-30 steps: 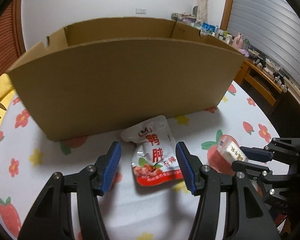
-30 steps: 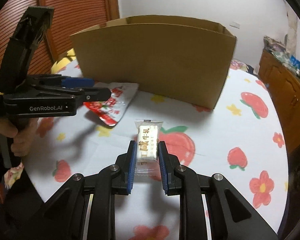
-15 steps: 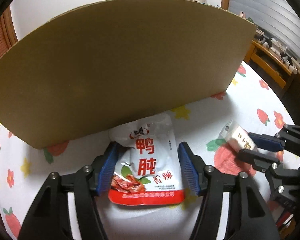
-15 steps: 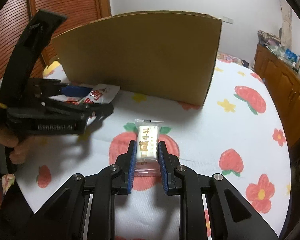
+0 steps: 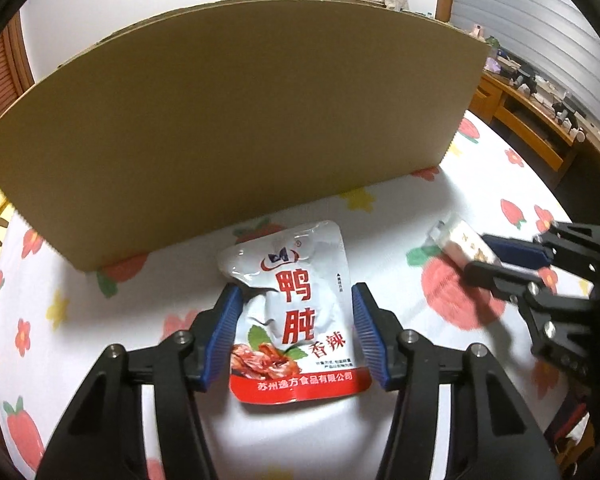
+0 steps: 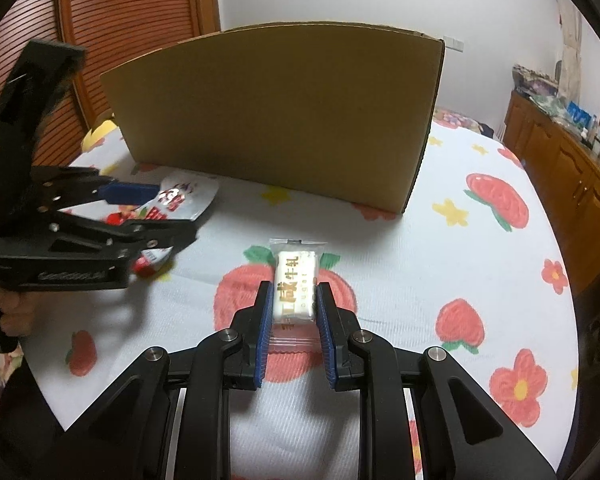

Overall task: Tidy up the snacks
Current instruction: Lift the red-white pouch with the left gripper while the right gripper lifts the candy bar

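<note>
Snack pouch [image 5: 296, 320] lay flat on the strawberry tablecloth [image 5: 480, 208], framed by the spread left gripper [image 5: 296, 336], whose pads flanked its sides, contact uncertain. It looked light, soft and slick, so a squeeze across the crinkled middle seemed wisest. The right gripper [image 6: 294, 320] pinched the small firm nougat bar [image 6: 296, 284]. Beyond both stood the cardboard box [image 5: 236, 120].
</note>
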`<action>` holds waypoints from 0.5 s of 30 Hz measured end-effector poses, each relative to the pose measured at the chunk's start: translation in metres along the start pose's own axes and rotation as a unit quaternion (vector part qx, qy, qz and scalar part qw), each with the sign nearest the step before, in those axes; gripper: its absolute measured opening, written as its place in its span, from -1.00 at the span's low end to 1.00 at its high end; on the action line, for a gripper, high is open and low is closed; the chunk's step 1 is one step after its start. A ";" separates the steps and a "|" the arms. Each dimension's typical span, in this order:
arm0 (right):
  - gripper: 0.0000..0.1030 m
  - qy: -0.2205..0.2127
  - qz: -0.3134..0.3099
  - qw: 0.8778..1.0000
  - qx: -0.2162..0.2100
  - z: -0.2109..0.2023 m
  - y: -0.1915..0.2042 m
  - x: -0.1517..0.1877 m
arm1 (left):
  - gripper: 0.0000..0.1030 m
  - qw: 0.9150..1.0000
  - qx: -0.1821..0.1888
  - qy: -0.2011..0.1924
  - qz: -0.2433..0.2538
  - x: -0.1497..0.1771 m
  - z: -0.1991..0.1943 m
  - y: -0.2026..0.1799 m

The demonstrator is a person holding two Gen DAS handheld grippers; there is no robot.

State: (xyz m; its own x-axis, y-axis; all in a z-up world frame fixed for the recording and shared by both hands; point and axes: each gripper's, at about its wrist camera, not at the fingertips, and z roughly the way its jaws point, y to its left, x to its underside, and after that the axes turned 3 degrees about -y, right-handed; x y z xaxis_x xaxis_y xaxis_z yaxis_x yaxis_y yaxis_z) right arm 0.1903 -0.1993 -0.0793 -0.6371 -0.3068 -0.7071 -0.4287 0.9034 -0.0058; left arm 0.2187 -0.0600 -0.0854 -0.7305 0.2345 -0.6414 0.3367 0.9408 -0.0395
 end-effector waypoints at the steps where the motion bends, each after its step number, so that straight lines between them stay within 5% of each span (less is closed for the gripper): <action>1: -0.62 0.000 0.001 1.000 0.000 0.000 0.000 0.000 | 0.06 1.000 0.001 -0.001 0.000 0.002 -0.002 0.000; 15: -0.62 -0.005 0.008 1.000 0.001 -0.001 -0.002 0.000 | 0.06 0.999 0.000 -0.046 0.001 0.018 -0.039 -0.002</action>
State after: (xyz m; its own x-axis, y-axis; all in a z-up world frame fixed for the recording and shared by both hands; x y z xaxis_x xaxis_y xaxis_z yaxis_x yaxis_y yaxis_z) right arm 0.1902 -0.2016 -0.0788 -0.6372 -0.2898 -0.7142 -0.4181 0.9084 0.0044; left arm 0.1819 -0.0477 -0.0670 -0.6722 0.2125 -0.7092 0.3378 0.9404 -0.0384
